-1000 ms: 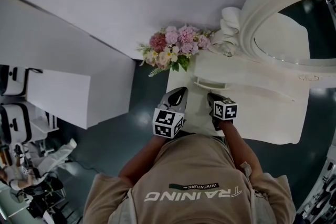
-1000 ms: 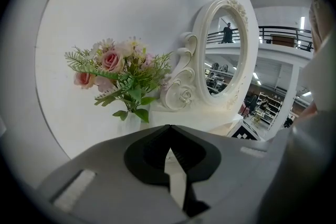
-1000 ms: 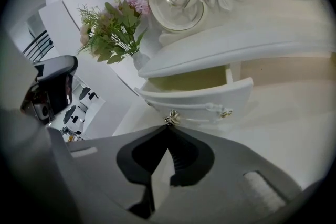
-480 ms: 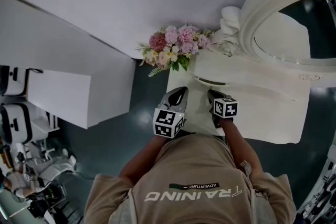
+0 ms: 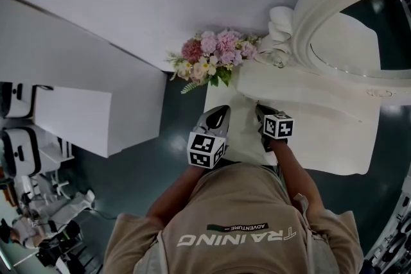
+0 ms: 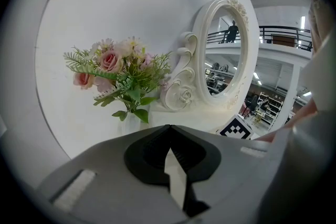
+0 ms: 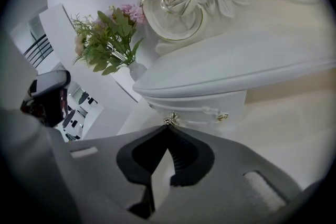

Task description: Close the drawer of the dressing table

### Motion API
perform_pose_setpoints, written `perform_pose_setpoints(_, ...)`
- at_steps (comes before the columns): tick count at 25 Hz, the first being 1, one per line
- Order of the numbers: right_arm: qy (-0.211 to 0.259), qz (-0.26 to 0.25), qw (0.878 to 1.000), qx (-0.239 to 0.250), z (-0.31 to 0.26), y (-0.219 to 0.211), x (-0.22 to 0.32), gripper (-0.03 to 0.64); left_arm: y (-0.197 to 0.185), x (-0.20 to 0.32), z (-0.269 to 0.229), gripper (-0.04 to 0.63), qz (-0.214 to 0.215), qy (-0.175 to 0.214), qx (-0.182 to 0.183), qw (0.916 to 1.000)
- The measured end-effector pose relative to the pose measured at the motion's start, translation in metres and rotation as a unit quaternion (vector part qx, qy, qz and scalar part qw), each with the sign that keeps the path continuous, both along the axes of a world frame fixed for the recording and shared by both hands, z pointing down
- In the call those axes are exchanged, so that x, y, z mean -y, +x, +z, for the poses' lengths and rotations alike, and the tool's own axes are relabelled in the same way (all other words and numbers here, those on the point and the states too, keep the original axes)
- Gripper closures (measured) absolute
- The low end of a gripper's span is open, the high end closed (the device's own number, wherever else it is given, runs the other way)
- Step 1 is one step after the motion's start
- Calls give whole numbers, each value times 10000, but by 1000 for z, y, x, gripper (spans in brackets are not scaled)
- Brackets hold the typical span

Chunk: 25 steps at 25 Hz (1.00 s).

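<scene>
You get soft, even light; ceiling lamps glare in the mirror (image 6: 226, 55), the white bench (image 5: 321, 138) nearly washes out, and shadows are faint. Both gripper views bend toward black round edges, and the near fingers (image 6: 94, 181) look blurred.

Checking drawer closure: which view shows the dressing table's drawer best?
The right gripper view: the drawer front and its knob sit mid-frame, just past the right gripper's shut jaws. The head view, from above, hardly shows the front; the left gripper view shows none.
</scene>
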State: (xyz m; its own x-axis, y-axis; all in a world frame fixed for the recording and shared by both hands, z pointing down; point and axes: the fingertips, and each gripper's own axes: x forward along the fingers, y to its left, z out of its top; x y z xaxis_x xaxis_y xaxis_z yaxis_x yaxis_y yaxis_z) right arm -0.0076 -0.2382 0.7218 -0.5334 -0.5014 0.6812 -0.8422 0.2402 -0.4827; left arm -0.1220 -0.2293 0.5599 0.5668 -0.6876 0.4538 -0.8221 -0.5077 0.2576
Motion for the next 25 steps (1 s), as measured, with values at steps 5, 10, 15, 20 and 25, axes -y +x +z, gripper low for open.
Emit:
perform_pose_setpoints(5,89,92,9999,-79,1,7,11,615,-1,0,2,578,-26,-19,11,10000)
perform_pose_setpoints(10,176,79,9996,-189,0,8,17,615,-2,-2,1,578,-34,-21,15,10000)
perform_pose_setpoints(15,297,60,9994,-196,-1,9,17,615,-2,-3,-1,578,33,7,29,10000)
perform_pose_setpoints(20,472,158,9985,-239,-13,18,13,615,1,-8,-3,578,144,47,14,9999)
perform_pose_setpoints(25,744,82,9968,-290,-30,21,-9,615,10,-17,-5,578,332,109,2,9994)
